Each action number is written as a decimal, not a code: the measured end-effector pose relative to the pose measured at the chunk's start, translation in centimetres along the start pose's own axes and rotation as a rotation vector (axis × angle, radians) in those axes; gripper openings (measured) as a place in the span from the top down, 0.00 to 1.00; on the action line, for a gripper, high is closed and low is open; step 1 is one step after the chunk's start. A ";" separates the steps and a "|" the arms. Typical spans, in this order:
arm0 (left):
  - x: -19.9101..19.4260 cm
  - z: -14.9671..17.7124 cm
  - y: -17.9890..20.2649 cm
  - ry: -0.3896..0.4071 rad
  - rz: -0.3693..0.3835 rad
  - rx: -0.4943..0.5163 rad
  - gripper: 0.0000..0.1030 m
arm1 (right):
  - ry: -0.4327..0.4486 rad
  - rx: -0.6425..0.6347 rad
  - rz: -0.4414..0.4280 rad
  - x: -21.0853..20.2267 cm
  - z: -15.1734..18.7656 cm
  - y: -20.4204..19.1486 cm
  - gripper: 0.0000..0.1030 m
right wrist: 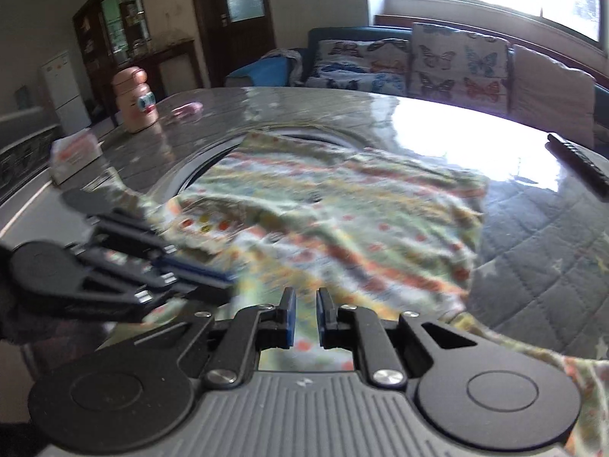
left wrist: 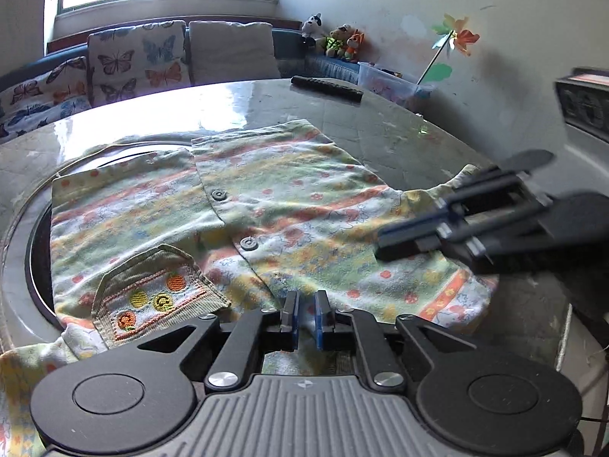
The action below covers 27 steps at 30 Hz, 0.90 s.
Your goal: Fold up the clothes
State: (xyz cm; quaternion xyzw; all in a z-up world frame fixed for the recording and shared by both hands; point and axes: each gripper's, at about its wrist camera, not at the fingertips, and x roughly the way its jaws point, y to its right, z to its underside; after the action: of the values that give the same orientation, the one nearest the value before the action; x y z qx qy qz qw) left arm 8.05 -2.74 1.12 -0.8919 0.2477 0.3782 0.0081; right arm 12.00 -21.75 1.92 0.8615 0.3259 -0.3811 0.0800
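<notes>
Both claws are almost shut, with only a thin slot between their blue pads. At the bottom middle of the left wrist view, the left claw [left wrist: 306, 314] sits at the near edge of the flowery shirt [left wrist: 266, 221]. Cloth shows in the slot, but I cannot tell if the pads really pinch it. The right claw [left wrist: 384, 243] pokes in from the right side of that view, blurry, low over the shirt.

From left to right in the left wrist view: a butterfly cushion [left wrist: 137, 61] at the upper left, the shirt spread in the middle of the shiny table [left wrist: 399, 137], a little pocket [left wrist: 160, 297] with round fruit shapes at the lower left of the shirt, two buttons [left wrist: 249, 244] down its middle, a dark remote [left wrist: 327, 89] at the table's far edge, and soft toys [left wrist: 335, 38] and a pinwheel [left wrist: 456, 38] at the upper right. The shirt's near part is cut off under the claw.

The right wrist view is blurry. A pink bottle [right wrist: 135, 99] stands at the upper left. The shirt's pattern is smeared there.
</notes>
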 end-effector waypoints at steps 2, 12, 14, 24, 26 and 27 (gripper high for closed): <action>-0.2 0.0 -0.3 0.003 -0.008 -0.004 0.90 | 0.007 0.016 0.034 0.6 -0.6 1.2 0.89; -1.9 0.3 -3.9 0.020 -0.101 -0.096 0.90 | 0.015 0.125 0.142 3.5 -1.2 6.8 0.85; -2.1 0.5 -4.8 0.019 -0.121 -0.120 0.90 | 0.022 0.129 0.156 3.5 -1.1 7.2 0.82; -3.2 0.3 -2.4 0.044 -0.101 -0.099 0.81 | 0.036 0.057 0.168 -1.1 2.0 4.1 0.78; -3.2 0.2 -1.1 0.048 -0.080 -0.077 0.77 | 0.026 0.035 0.151 -2.0 3.1 2.8 0.78; -3.1 0.2 -0.4 0.048 -0.069 -0.064 0.76 | 0.021 0.021 0.139 -2.5 3.6 2.2 0.78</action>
State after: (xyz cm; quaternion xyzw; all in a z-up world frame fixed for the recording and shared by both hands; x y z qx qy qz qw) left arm 6.29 -0.99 3.04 -0.9085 0.2050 0.3639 -0.0134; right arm 9.95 -26.05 0.90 0.8868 0.2619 -0.3691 0.0936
